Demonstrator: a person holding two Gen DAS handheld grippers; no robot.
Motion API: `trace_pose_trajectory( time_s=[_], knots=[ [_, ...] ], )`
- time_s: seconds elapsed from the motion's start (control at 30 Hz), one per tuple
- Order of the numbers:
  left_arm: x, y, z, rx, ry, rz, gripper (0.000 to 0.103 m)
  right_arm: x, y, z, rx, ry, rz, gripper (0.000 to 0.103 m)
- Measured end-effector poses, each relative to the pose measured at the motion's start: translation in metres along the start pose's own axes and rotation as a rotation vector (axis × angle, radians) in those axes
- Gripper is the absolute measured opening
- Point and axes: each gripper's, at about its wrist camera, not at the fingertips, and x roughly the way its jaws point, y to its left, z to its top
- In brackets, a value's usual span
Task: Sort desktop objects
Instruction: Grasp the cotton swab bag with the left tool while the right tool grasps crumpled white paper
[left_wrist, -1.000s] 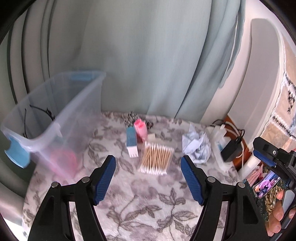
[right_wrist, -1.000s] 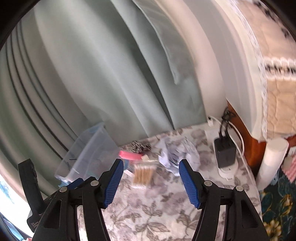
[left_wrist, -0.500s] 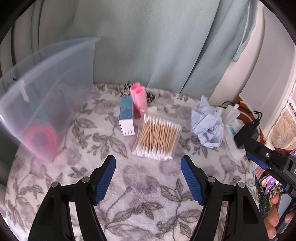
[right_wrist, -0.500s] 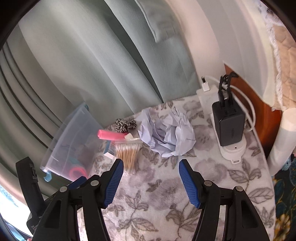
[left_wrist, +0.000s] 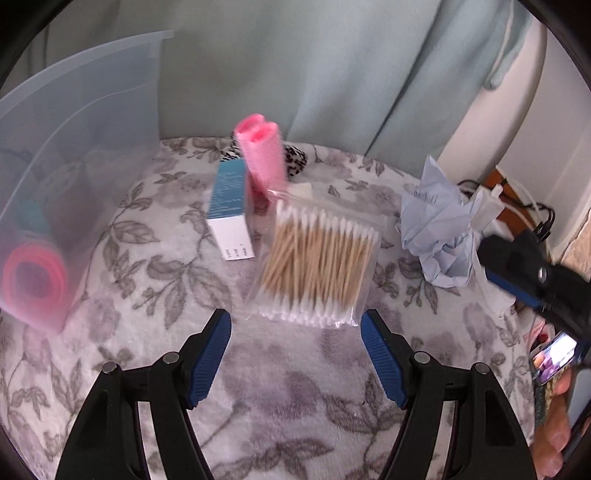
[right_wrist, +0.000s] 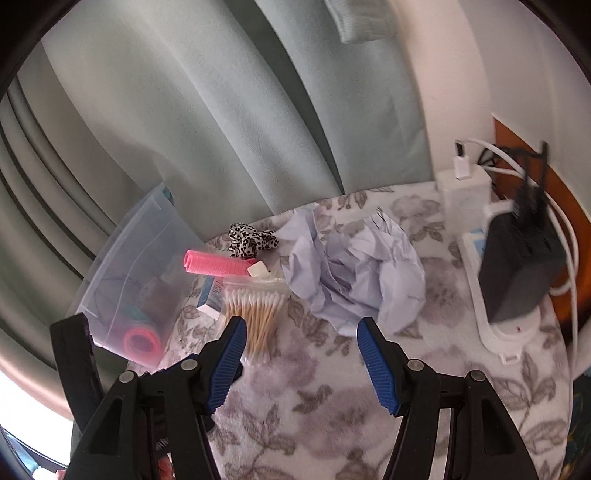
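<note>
A clear bag of cotton swabs (left_wrist: 317, 269) lies on the floral cloth just ahead of my open, empty left gripper (left_wrist: 295, 332). Left of it lie a blue and white box (left_wrist: 231, 218) and a pink hair roller (left_wrist: 260, 155). A crumpled pale blue paper (left_wrist: 439, 232) lies to the right. In the right wrist view my open, empty right gripper (right_wrist: 297, 339) hovers just short of the crumpled paper (right_wrist: 354, 273), with the swab bag (right_wrist: 255, 314), the roller (right_wrist: 214, 266) and a leopard-print scrunchie (right_wrist: 249, 239) to the left.
A clear plastic bin (left_wrist: 62, 177) stands at the left and holds pink rings (left_wrist: 33, 280); it also shows in the right wrist view (right_wrist: 136, 280). A white power strip with a black charger (right_wrist: 517, 280) and cables sits at the right. A curtain hangs behind.
Both grippers have moved forward and down toward the table. The swab bag now lies close before the left gripper, and the crumpled paper close before the right gripper.
</note>
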Motion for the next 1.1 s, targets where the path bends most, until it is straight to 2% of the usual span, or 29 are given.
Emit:
trace_pose_trajectory(
  time_s=[0.67, 0.87, 0.93, 1.0, 1.1],
  knots=[
    [0.028, 0.005, 0.002, -0.006, -0.002, -0.005, 0.074, 0.043, 0.011, 0.023, -0.057, 0.030, -0.041, 0.064],
    [0.032, 0.005, 0.001, -0.009, -0.010, -0.003, 0.074, 0.048, 0.007, 0.023, -0.049, 0.041, -0.053, 0.056],
    [0.034, 0.004, 0.001, -0.008, -0.013, 0.001, 0.074, 0.048, 0.005, 0.024, -0.045, 0.044, -0.061, 0.051],
    [0.033, 0.004, 0.001, -0.010, -0.014, -0.002, 0.074, 0.049, 0.002, 0.024, -0.036, 0.047, -0.068, 0.040],
    [0.033, 0.007, 0.000, -0.024, -0.014, -0.012, 0.073, 0.047, -0.002, 0.023, -0.018, 0.045, -0.064, 0.037]
  ],
)
